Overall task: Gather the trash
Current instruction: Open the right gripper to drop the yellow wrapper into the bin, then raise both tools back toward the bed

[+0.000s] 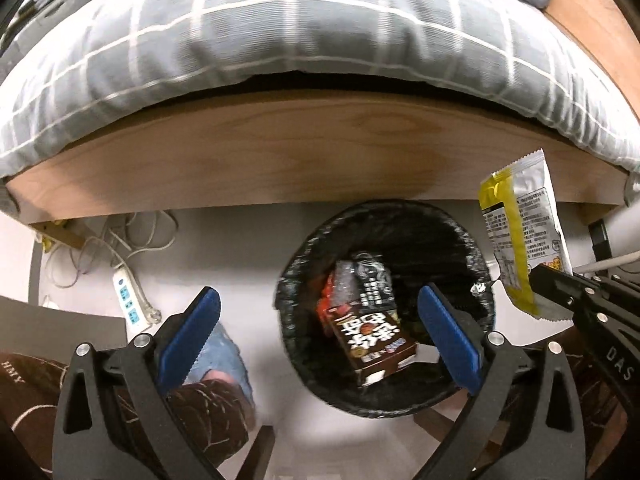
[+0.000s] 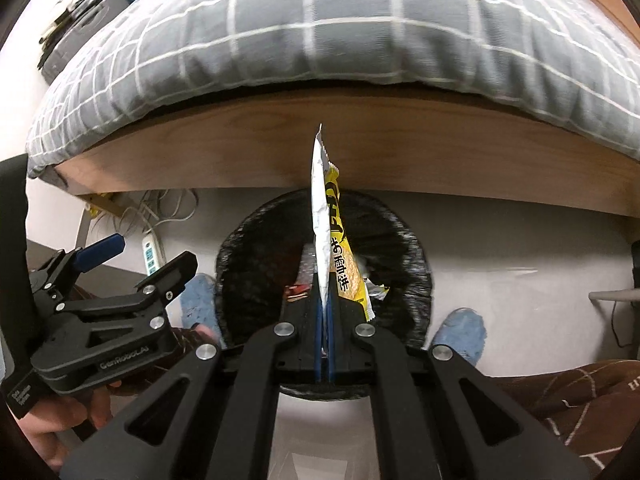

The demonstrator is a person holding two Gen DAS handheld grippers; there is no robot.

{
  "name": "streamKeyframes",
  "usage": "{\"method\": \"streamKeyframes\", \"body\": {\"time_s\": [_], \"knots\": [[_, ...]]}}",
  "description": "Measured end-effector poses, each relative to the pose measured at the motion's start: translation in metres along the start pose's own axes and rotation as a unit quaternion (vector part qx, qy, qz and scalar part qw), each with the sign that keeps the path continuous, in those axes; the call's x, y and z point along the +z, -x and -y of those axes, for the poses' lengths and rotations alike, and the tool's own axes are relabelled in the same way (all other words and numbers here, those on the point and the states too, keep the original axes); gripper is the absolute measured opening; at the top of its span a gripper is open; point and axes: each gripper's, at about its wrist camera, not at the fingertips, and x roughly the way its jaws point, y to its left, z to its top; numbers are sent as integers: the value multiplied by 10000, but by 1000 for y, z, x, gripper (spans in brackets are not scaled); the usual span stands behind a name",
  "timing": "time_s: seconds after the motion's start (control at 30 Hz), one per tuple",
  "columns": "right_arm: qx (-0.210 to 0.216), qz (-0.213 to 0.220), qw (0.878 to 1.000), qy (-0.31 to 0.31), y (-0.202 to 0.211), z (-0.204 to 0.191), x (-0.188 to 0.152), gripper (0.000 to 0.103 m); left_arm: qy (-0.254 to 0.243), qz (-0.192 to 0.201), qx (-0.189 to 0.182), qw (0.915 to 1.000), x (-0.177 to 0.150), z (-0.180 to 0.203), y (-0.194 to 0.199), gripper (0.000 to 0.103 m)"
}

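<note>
Trash is partly collected: a yellow and silver snack wrapper (image 2: pixel 334 240) stands upright in the middle of the right wrist frame, clamped at its lower end between the blue pads of the right gripper (image 2: pixel 325 312), whose fingers are pressed together on it. In the left wrist frame the same wrapper (image 1: pixel 520 236) shows at right, beside the bin's right rim. The left gripper (image 1: pixel 320 332) fills the lower part of its own frame, its fingers (image 1: pixel 192 332) spread wide with nothing between them; in the right wrist frame it (image 2: pixel 132 264) sits at lower left, held by a hand (image 2: pixel 60 428). Under both grippers, at lower centre, stands a round trash bin (image 1: pixel 292 280) lined with a black bag, seen from above on a pale floor (image 1: pixel 224 256). Inside it lie a brown drink carton (image 1: pixel 372 344) and a red wrapper (image 1: pixel 326 308) against a dark packet. Blue slippers (image 2: pixel 460 332) and brown patterned trouser legs (image 1: pixel 36 380) show near the bin at the bottom. Farther up, at left, a white power strip (image 1: pixel 128 300) lies among loose cables (image 1: pixel 120 236). Beyond that a wooden bed frame (image 1: pixel 280 156) runs across the middle, and a grey checked duvet (image 1: pixel 300 32) covers the top of both frames.
</note>
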Motion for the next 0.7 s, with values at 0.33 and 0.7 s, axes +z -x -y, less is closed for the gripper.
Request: {"method": "streamKeyframes", "body": {"time_s": [0.33,0.7], "knots": [[-28,-115,9996,255,-17,-24,3,10,322,84,65,9994,-4,-31,7,97],[-444,361,9983,147,6,-11,4,78,313,230,-9,9992,5,-20,18,97]]}}
